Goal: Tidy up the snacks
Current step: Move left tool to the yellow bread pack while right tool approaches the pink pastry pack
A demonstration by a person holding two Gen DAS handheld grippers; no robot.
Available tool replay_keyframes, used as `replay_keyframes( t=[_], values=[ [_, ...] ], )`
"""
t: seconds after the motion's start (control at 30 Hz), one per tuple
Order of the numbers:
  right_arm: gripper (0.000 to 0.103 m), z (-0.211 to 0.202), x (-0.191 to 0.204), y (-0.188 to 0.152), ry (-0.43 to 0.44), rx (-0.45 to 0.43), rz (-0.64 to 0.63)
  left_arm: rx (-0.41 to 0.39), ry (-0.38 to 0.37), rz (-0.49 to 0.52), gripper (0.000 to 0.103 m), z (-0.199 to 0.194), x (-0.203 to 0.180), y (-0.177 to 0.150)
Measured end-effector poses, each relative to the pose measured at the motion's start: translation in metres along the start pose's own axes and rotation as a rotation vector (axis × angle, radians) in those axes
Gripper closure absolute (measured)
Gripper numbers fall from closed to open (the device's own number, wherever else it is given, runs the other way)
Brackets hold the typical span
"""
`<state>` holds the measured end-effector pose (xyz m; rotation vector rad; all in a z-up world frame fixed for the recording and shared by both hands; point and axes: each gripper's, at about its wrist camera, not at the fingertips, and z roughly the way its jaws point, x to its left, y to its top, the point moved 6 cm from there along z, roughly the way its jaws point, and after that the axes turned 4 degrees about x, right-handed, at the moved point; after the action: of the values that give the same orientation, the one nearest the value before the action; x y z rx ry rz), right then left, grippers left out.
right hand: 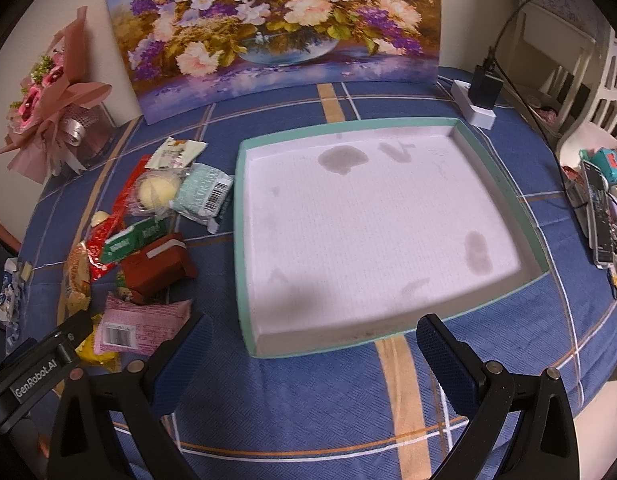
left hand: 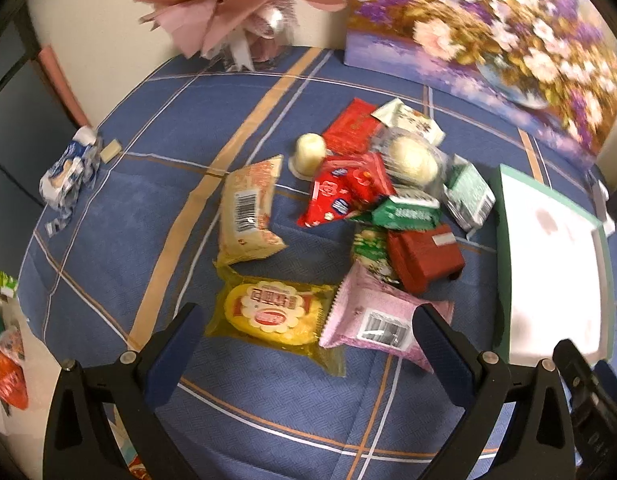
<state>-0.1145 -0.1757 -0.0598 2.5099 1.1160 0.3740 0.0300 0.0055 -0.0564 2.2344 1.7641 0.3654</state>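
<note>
Nearest the left wrist camera, the left gripper [left hand: 308,320] hangs with its jaws spread wide and nothing between them, over the near edge of the snack pile. The yellow packet [left hand: 274,314] lies in the gap between the fingers, and the pink packet [left hand: 382,318] sits just beside it to the right, partly under the right finger. The right gripper [right hand: 308,340] is likewise released and empty, hovering at the near rim of the teal tray [right hand: 239,240], whose white floor is bare but stained.

Farther on, the pile holds a beige packet with a barcode [left hand: 248,212], a dark red box [left hand: 424,256], green packets [left hand: 406,210], a red packet [left hand: 344,190], a wrapped pale bun [left hand: 412,160] and a small jelly cup [left hand: 309,150]. Behind stand a pink bouquet [right hand: 54,108] and a flower painting [right hand: 276,28].

The likely trouble: the yellow and pink packets touch and overlap slightly, so closing on one could drag or pinch both. Slick, puffy wrappers may slip from the pads or be crushed. The left gripper's body [right hand: 40,364] crowds the right one's left side, so both reaching at once risks a collision.

Readable writing is scarce: "GenRobot.AI" on the left gripper's body in the right view. The yellow packet's round red-and-white label carries characters too blurred to read; barcodes show on the pink, beige and pale green packets.
</note>
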Motion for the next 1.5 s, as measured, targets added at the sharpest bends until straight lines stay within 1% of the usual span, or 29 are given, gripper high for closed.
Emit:
replay_keyframes(
  t=[0.1, 0.23, 0.33, 0.4, 0.57, 0.67, 0.73, 0.83, 0.97, 1.13, 1.27, 1.37, 1.4, 1.47, 1.5],
  values=[
    [0.000, 0.004, 0.017, 0.000, 0.068, 0.005, -0.024, 0.003, -0.012, -0.055, 0.000, 0.001, 0.012, 0.003],
    [0.000, 0.008, 0.045, -0.001, 0.097, 0.006, -0.093, 0.026, -0.033, -0.104, 0.000, 0.007, 0.027, 0.006],
    [0.000, 0.015, 0.069, -0.003, 0.144, 0.026, -0.133, 0.037, -0.056, -0.138, 0.000, 0.012, 0.037, 0.007],
    [0.000, 0.020, 0.081, -0.005, 0.155, 0.034, -0.163, 0.054, -0.058, -0.157, 0.000, 0.017, 0.043, 0.007],
    [0.000, 0.035, 0.111, -0.012, 0.190, 0.071, -0.242, 0.131, -0.054, -0.206, 0.000, 0.037, 0.053, 0.003],
    [0.000, 0.045, 0.126, -0.017, 0.196, 0.088, -0.297, 0.161, -0.058, -0.238, 0.000, 0.047, 0.059, 0.001],
    [0.000, 0.053, 0.136, -0.023, 0.206, 0.114, -0.335, 0.176, -0.056, -0.253, 0.000, 0.052, 0.063, 0.000],
    [0.000, 0.064, 0.142, -0.027, 0.193, 0.146, -0.363, 0.208, -0.081, -0.271, 0.000, 0.061, 0.062, -0.001],
    [0.000, 0.077, 0.148, -0.030, 0.199, 0.174, -0.389, 0.250, -0.125, -0.290, 0.000, 0.075, 0.061, -0.002],
    [0.000, 0.087, 0.158, -0.032, 0.192, 0.180, -0.433, 0.247, -0.159, -0.306, 0.000, 0.086, 0.062, 0.003],
    [0.001, 0.095, 0.165, -0.035, 0.186, 0.184, -0.444, 0.235, -0.156, -0.314, 0.000, 0.090, 0.064, 0.007],
    [0.005, 0.097, 0.166, -0.034, 0.191, 0.176, -0.435, 0.247, -0.171, -0.331, 0.000, 0.091, 0.065, 0.007],
    [0.010, 0.096, 0.167, -0.033, 0.204, 0.172, -0.427, 0.248, -0.177, -0.337, 0.001, 0.091, 0.067, 0.005],
    [0.011, 0.098, 0.165, -0.030, 0.206, 0.172, -0.418, 0.247, -0.178, -0.342, 0.003, 0.092, 0.071, 0.005],
    [0.014, 0.099, 0.165, -0.028, 0.206, 0.172, -0.416, 0.244, -0.170, -0.343, 0.007, 0.091, 0.073, 0.002]
  ],
)
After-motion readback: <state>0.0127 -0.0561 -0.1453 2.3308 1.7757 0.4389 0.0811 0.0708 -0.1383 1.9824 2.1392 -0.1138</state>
